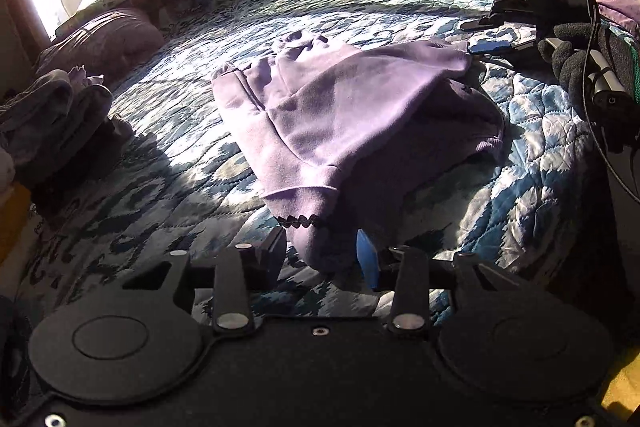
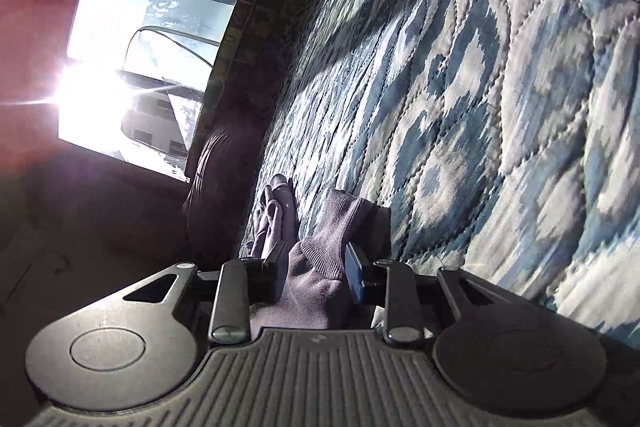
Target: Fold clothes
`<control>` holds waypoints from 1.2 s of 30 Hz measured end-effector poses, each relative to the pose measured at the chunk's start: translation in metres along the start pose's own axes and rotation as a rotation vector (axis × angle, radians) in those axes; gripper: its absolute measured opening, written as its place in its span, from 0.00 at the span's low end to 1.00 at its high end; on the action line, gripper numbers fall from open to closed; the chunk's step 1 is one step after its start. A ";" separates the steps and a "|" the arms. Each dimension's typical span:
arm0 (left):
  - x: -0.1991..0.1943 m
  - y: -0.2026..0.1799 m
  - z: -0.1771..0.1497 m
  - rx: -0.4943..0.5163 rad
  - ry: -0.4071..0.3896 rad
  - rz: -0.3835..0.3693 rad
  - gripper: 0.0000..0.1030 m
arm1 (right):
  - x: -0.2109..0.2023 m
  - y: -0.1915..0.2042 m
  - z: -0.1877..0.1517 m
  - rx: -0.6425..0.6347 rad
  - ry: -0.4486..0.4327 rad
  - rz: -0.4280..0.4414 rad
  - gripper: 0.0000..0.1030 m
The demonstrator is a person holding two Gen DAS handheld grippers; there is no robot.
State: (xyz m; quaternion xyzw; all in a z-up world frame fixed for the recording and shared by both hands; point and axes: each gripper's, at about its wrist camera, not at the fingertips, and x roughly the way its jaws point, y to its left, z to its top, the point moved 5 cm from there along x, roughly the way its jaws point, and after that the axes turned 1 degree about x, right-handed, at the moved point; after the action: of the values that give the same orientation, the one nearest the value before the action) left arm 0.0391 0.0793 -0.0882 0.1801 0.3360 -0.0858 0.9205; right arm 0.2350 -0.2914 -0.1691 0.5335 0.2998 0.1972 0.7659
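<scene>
On quilt (image 1: pixel 532 131): purple garment (image 1: pixel 340 115) stretched between left gripper (image 1: pixel 322 253), right gripper (image 2: pixel 316 275), both gripping.

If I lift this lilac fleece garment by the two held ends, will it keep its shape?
Probably not. The lilac fleece garment lies creased and draped on the blue quilted bedspread, so it should sag between the grips. Its thick, matte fleece looks unlikely to slip from the pads.

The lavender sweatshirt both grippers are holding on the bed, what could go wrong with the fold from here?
1. The left gripper pinches only a narrow bunched end of the lavender sweatshirt, so it might slip out.
2. The right gripper holds just the ribbed cuff, which could stretch.
3. The body lies creased on the quilt; folding now may trap wrinkles.
</scene>
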 end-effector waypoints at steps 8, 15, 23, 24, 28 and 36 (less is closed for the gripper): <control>0.044 -0.018 0.007 0.002 -0.002 -0.007 0.32 | 0.010 0.013 -0.040 -0.063 0.096 -0.019 0.39; 0.058 -0.039 -0.005 0.059 0.013 -0.007 0.43 | 0.021 0.011 -0.028 -0.025 0.059 -0.039 0.29; 0.005 0.004 0.030 -0.035 -0.053 -0.064 0.34 | 0.033 0.007 -0.016 0.008 0.012 -0.055 0.17; -0.001 0.017 0.038 -0.076 -0.083 -0.056 0.33 | 0.034 0.008 -0.016 -0.008 0.009 -0.057 0.15; 0.029 0.052 0.056 -0.189 -0.077 0.003 0.19 | 0.035 0.006 -0.018 -0.041 -0.005 -0.063 0.06; 0.139 0.043 0.050 -0.250 0.034 -0.140 0.18 | 0.027 0.000 -0.021 -0.085 -0.015 -0.065 0.04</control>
State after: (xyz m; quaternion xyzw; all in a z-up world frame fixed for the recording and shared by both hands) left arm 0.1860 0.0943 -0.1310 0.0416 0.3713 -0.1042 0.9217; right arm 0.2415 -0.2601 -0.1813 0.4921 0.3027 0.1809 0.7959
